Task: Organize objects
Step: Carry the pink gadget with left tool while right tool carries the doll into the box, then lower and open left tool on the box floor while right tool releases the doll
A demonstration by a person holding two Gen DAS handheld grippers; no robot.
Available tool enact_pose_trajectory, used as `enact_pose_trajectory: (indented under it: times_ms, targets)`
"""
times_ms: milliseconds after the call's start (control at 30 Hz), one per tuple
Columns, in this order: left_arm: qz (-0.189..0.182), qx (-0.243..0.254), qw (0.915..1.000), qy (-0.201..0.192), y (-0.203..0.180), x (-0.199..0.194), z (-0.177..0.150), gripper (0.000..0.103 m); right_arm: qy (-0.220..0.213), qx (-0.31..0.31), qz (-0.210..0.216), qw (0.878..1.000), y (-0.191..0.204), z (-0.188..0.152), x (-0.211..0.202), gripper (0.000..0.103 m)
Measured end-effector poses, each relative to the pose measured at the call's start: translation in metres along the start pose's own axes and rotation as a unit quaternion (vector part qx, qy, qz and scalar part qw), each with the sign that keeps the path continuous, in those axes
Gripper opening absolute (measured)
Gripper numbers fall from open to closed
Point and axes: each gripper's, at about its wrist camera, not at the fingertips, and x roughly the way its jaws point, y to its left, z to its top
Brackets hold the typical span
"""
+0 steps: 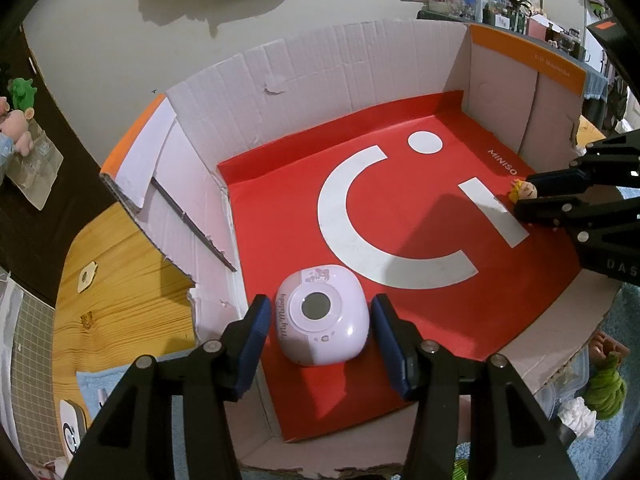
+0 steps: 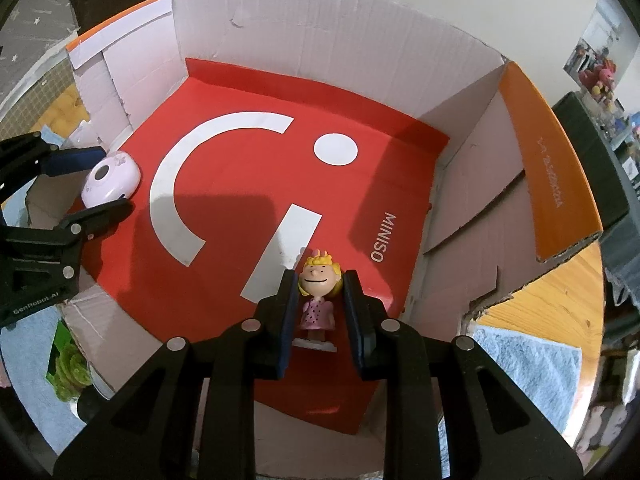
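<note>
A cardboard box (image 1: 320, 72) with white walls, orange flaps and a red Miniso sheet on its floor fills both views. A lilac rounded My Melody gadget (image 1: 324, 320) rests on the red floor near the box's left wall. My left gripper (image 1: 320, 308) straddles it, open, with slim gaps at both blue pads. It shows the same way in the right wrist view: left gripper (image 2: 114, 180), gadget (image 2: 112, 178). My right gripper (image 2: 318, 280) is shut on a small figurine (image 2: 318, 300) with yellow hair and a pink dress, pads pressing its head. The figurine (image 1: 524, 190) hangs at the box's right side.
The box stands on a wooden table (image 1: 120, 280). A blue towel (image 2: 528, 360) lies by its near right corner, and a green plush thing (image 1: 606, 388) beside crumpled white paper is at its near edge. Plush toys (image 1: 20, 120) sit far left, a toy shelf (image 1: 480, 0) behind.
</note>
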Motion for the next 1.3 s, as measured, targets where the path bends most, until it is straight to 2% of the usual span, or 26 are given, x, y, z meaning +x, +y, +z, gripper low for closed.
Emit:
enact_pose_trajectory:
  times_ms: [133,167,300,533,633,667,700,833,900,933,1133,1200,1300]
  targets:
    - [-0.002,-0.001,1.0,-0.001,0.0,-0.001,0.001,0.055,0.0,0.002,-0.005,1.0,-0.005,-0.001,-0.005,0.022]
    - [-0.005,-0.002,1.0,-0.001,0.001,-0.001,0.001,0.056,0.0,0.002,-0.006,1.0,-0.007,0.007,-0.002,0.022]
    - [-0.018,-0.004,0.9998,-0.001,-0.001,0.0,0.002,0.062,-0.002,0.004,-0.007,1.0,-0.012,0.005,-0.006,0.022]
    - [-0.023,-0.007,0.9997,-0.004,-0.001,0.002,0.002,0.063,-0.004,0.004,-0.011,1.0,-0.021,0.002,-0.014,0.024]
    - [-0.026,-0.008,0.9996,-0.004,-0.001,0.003,0.003,0.065,-0.005,0.006,-0.012,1.0,-0.022,0.001,-0.014,0.034]
    - [-0.027,-0.009,0.9996,-0.004,-0.001,0.003,0.003,0.065,-0.005,0.008,-0.012,1.0,-0.024,0.001,-0.016,0.05]
    - [-0.027,-0.01,0.9996,-0.005,-0.001,0.003,0.002,0.065,-0.007,0.009,-0.01,1.0,-0.025,0.0,-0.017,0.061]
    - [-0.035,-0.016,0.9992,-0.007,0.0,0.002,0.002,0.065,-0.018,0.004,-0.014,1.0,-0.029,-0.001,-0.026,0.061]
    - [-0.045,-0.022,0.9987,-0.008,0.002,0.0,0.002,0.07,-0.019,0.007,-0.011,1.0,-0.033,0.0,-0.028,0.061]
    - [-0.048,-0.024,0.9985,-0.009,0.002,-0.001,0.002,0.071,-0.02,0.009,-0.011,1.0,-0.024,0.004,-0.018,0.061]
    - [-0.054,-0.036,0.9978,-0.014,0.005,-0.006,0.001,0.072,-0.024,0.016,-0.006,1.0,-0.019,0.008,-0.025,0.061]
    - [-0.062,-0.043,0.997,-0.012,0.008,-0.008,0.001,0.072,-0.026,0.018,-0.004,0.999,-0.001,0.015,-0.01,0.061]
    - [-0.07,-0.053,0.996,-0.016,0.011,-0.013,0.0,0.072,-0.033,0.022,-0.001,0.999,0.003,0.018,-0.012,0.061]
